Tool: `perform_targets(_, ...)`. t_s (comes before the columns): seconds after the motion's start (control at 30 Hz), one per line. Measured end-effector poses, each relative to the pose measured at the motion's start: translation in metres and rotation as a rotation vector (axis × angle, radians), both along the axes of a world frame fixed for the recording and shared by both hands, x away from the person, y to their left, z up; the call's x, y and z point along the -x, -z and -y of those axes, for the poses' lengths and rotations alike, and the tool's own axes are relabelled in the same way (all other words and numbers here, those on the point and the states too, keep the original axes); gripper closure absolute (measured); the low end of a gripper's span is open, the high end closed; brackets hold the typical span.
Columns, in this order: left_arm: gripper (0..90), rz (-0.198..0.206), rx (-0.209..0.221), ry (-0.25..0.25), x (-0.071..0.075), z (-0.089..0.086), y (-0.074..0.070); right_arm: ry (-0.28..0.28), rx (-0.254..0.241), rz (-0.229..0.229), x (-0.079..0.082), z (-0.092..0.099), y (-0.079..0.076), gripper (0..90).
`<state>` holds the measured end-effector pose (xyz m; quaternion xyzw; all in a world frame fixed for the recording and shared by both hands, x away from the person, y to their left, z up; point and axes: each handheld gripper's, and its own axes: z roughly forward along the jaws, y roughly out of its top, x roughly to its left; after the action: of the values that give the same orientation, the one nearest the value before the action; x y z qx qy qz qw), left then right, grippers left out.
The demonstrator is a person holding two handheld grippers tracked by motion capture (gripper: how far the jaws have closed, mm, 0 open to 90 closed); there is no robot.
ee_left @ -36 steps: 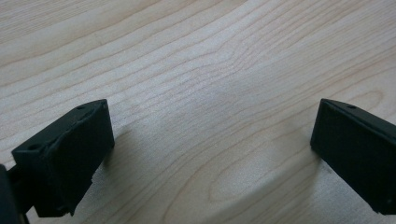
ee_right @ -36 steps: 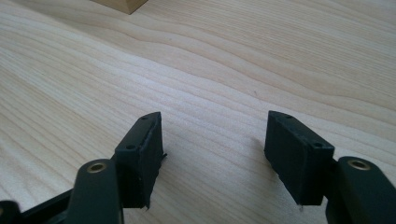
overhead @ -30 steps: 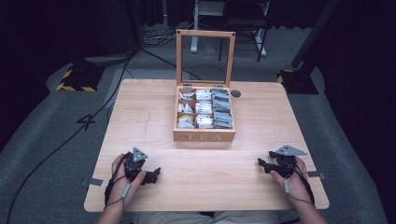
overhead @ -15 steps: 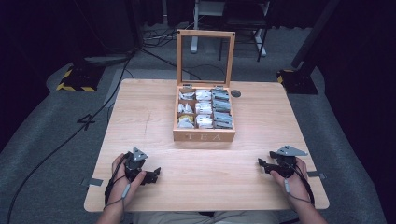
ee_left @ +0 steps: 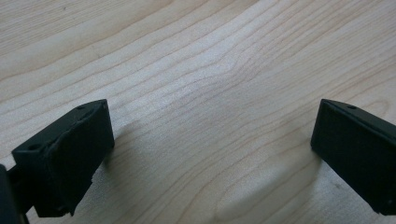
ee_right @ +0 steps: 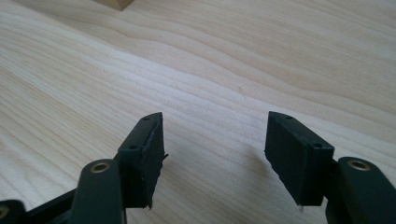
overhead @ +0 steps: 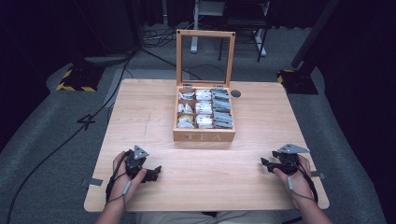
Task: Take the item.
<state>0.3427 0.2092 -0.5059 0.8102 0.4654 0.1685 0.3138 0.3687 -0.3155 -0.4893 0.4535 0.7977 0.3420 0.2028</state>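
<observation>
Resting on the pale wooden desk (overhead: 205, 172) near its front edge, your left gripper (overhead: 150, 173) and your right gripper (overhead: 267, 164) sit well apart from each other, one toward each front corner. In the high view your left hand (overhead: 128, 175) wraps the left gripper from behind, its grey three-cornered plate uppermost and its black fingers pointing toward the middle of the desk. Your right hand (overhead: 292, 172) holds the right gripper likewise, with the fingers pointing inward toward the left gripper.

In the left gripper view the two black fingers (ee_left: 70, 154) are spread wide, one at each side of the picture, and bare wood grain lies between them; nothing is held. In the right gripper view the fingers (ee_right: 142, 154) also stand apart, by a narrower gap, again with bare desk surface between them and nothing pinched. A light wooden corner shows at the top edge of that view, well ahead of the fingers.

The open wooden tea box marked "TEA" on its front (overhead: 204, 136) stands at the middle of the desk, well ahead of both grippers and roughly between them in the left-to-right sense. Its glass-paned wooden lid (overhead: 205, 58) stands upright at the back. The compartments hold white and grey tea sachets (overhead: 204, 108), with the grey ones in the right-hand column. A small dark round disc (overhead: 236, 94) lies on the desk just beside the box's rear right corner.
</observation>
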Motion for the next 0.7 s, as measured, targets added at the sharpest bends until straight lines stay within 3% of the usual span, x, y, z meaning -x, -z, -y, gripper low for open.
perform_targets(0.17, 0.0, -0.001, 0.002, 0.004, -0.002, 0.0, 0.0, -0.046, 0.009, -0.014, 0.0, -0.003, -0.018, 39.7)
perform_targets(0.37, 0.0, -0.003, 0.007, 0.006, -0.004, 0.001, 0.0, -0.074, -0.02, 0.018, 0.0, -0.01, -0.037, 41.3)
perform_targets(0.57, 0.0, -0.001, 0.003, 0.008, -0.005, 0.001, 0.0, -0.052, -0.017, 0.048, -0.003, -0.018, -0.052, 44.8)
perform_targets(0.7, 0.0, -0.001, 0.003, 0.008, -0.005, 0.001, 0.0, -0.076, -0.04, 0.058, -0.005, -0.023, -0.062, 44.3)
